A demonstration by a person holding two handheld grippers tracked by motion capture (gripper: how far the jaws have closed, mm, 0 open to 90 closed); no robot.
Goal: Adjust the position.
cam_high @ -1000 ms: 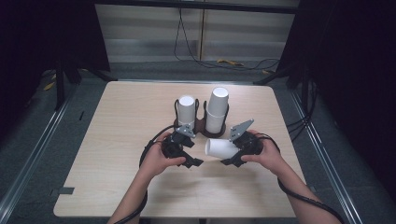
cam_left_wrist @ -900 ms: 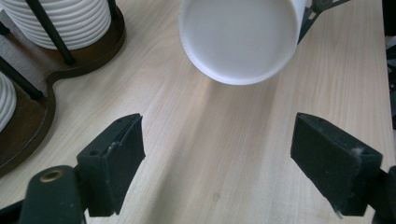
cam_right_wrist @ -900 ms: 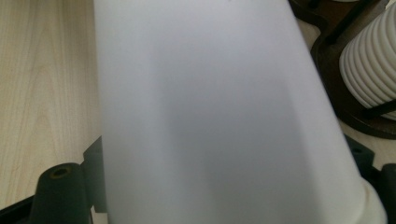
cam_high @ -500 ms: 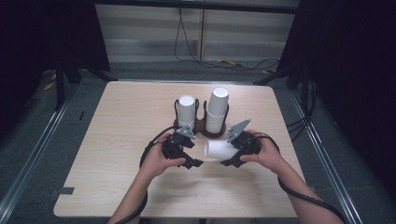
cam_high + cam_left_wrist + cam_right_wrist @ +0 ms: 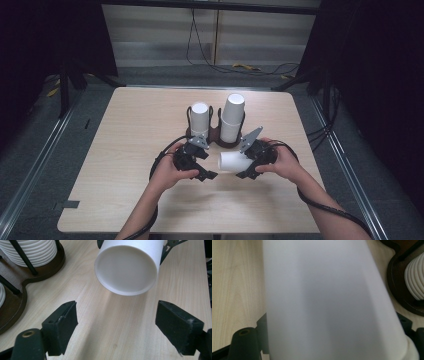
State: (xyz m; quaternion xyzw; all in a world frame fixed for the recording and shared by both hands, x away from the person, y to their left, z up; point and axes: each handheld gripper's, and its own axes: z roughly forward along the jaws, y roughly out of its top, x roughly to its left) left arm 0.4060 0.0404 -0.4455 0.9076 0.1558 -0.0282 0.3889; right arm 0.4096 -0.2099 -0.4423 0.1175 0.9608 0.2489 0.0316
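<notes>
My right gripper pinches the white cup on its side at centre frame (mouth facing left, off the table). My left gripper sits just left of it, jaws spread wide, touching nothing.

Lighting: overhead light is brightening the table; surroundings are staying dark.
Focus: white cup is blurring close-up.
</notes>
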